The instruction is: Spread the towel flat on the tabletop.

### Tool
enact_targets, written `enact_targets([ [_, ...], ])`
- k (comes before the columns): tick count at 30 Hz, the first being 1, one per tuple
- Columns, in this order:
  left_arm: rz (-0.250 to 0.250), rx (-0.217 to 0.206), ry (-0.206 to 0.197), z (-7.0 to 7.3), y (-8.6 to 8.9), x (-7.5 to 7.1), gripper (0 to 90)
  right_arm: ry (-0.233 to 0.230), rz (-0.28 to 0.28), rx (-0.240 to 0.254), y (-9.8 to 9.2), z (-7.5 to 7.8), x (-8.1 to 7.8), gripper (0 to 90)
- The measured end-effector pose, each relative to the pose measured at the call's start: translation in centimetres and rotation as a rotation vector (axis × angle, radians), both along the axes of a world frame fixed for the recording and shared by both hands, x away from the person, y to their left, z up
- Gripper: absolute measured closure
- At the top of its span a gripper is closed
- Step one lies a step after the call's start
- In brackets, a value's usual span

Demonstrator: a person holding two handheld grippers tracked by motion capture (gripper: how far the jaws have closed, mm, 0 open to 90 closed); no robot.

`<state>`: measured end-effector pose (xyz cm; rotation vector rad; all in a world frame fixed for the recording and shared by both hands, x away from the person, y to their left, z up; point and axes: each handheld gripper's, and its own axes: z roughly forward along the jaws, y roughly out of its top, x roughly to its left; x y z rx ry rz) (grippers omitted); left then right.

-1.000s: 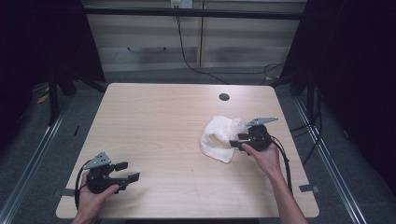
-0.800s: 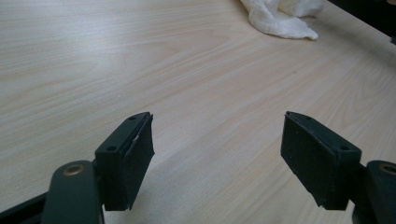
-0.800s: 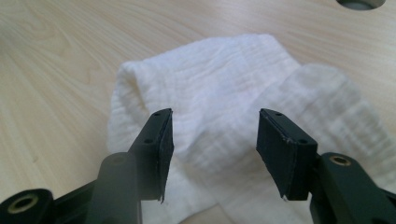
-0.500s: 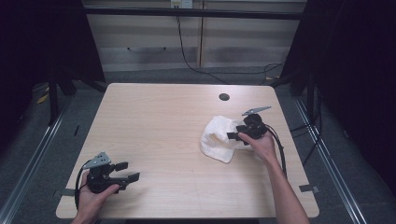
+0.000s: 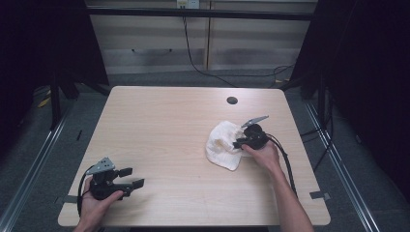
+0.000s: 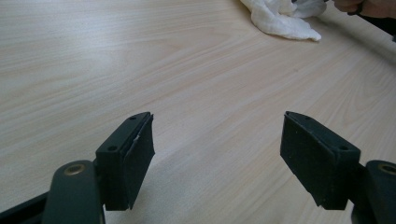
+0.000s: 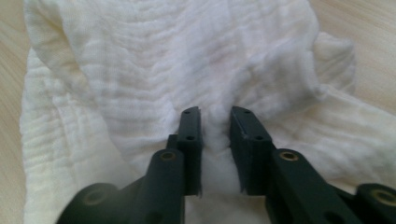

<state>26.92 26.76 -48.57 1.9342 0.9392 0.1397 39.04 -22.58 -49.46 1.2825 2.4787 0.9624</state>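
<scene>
On the light wooden table (image 5: 164, 135) lies a crumpled white cloth of soft, ribbed gauze (image 5: 222, 145), on the right half of the table top and near its right edge. The right gripper (image 5: 238, 144), held in the person's right hand (image 5: 263, 153), is at the right side of this cloth with its black jaws inside the folds. In the right gripper view the right gripper (image 7: 215, 140) has a raised fold of the white cloth (image 7: 140, 70) between its two jaws; the jaws have just been closing, they stand now narrow, and the pads press the bunched fabric from both sides. The rest of the cloth spreads out in front of the jaws and to both sides, lying on the wood. The left gripper (image 5: 133, 178) is well apart from the cloth, near the front left corner of the table, in the person's left hand (image 5: 96, 205). In the left gripper view the left gripper (image 6: 217, 154) has its jaws wide apart with nothing between them, only bare wood below, and the cloth (image 6: 280, 18) is seen far off at the top.
</scene>
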Motion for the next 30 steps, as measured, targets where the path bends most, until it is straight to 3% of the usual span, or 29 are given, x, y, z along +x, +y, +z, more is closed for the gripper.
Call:
enact_targets([
  [5,-0.001,0.004,0.0,0.0,0.0,0.0,25.6,-0.002,0.005,0.092,-0.3,-0.6,-0.5,85.8],
  [20,0.001,0.003,0.0,0.0,0.0,0.1,25.6,0.0,0.088,0.103,2.5,-0.6,-3.0,85.1],
  [28,0.001,0.002,0.002,-0.1,-0.1,0.1,25.6,-0.003,0.114,0.147,3.8,-0.9,-4.2,84.7],
  [30,0.0,0.003,0.001,-0.1,-0.1,0.2,25.6,0.0,0.128,0.123,4.4,-0.7,-4.6,83.9],
])
